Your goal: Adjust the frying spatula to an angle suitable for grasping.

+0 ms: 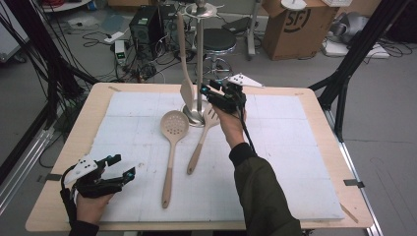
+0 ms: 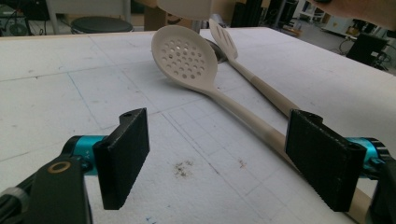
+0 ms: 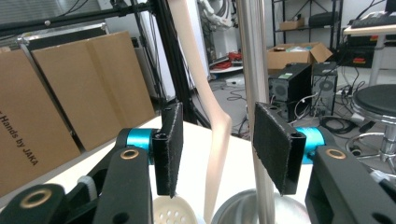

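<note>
**Right jaws open around the hanging spatula, left hand idle at the table's near corner**

My right gripper (image 1: 210, 91) is up at the metal stand (image 1: 199, 59) near the far middle of the white mat (image 1: 295, 162). In the right gripper view my two black pads (image 3: 169, 149) stand apart with a clear gap, and the pale hanging spatula (image 3: 215, 126) runs down through that gap. The pads have no hold on it: I see space on both sides of the handle. The stand's shiny pole (image 3: 254, 70) rises just beside the spatula, close to my right-hand pad, and I cannot tell whether pad and pole touch. From the high view the spatula hangs upright from the stand's top disc, its blade low beside the pole.

My left gripper (image 1: 114, 167) rests low at the near left corner of the mat, jaws wide open and holding nothing. In the left gripper view the perforated spoon (image 2: 187, 58) lies flat ahead of me, and its handle passes just in front of my right-hand pad (image 2: 322, 161). The slotted turner (image 1: 201, 140) lies next to the spoon, both heads toward the stand's base and both handles angled back to my side of the table.
</note>
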The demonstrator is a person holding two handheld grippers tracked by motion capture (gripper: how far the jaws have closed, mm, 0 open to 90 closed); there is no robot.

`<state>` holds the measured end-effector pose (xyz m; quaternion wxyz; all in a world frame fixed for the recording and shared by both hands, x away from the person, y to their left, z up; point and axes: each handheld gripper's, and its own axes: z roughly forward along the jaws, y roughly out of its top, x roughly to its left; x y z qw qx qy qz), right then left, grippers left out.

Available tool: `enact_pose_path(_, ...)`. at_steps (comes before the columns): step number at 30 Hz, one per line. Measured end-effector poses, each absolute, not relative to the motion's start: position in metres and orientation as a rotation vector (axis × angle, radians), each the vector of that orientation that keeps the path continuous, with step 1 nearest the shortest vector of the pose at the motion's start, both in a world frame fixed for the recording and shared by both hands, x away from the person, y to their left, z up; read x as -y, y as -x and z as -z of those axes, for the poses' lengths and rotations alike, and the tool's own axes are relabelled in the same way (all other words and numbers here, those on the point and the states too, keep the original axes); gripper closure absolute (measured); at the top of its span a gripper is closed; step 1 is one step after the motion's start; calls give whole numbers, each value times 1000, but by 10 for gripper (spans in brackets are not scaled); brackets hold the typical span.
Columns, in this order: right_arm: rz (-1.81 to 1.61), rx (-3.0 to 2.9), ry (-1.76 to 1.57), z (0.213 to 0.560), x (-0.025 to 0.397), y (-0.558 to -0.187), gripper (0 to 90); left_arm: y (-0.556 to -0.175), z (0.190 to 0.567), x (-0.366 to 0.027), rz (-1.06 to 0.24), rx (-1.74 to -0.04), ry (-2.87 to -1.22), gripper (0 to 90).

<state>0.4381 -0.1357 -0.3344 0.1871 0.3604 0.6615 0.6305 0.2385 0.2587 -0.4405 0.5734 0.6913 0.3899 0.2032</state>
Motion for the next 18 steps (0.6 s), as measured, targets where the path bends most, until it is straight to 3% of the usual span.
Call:
enact_pose_path(9,-1770,-1922,-1036,350,139,-435,591,-238,441,-257,-476,-915,-1620,227)
enact_pose_path(18,-1756,-2089,-1093,365,136,-444,839,-238,441,-256,-471,-910,-1628,228)
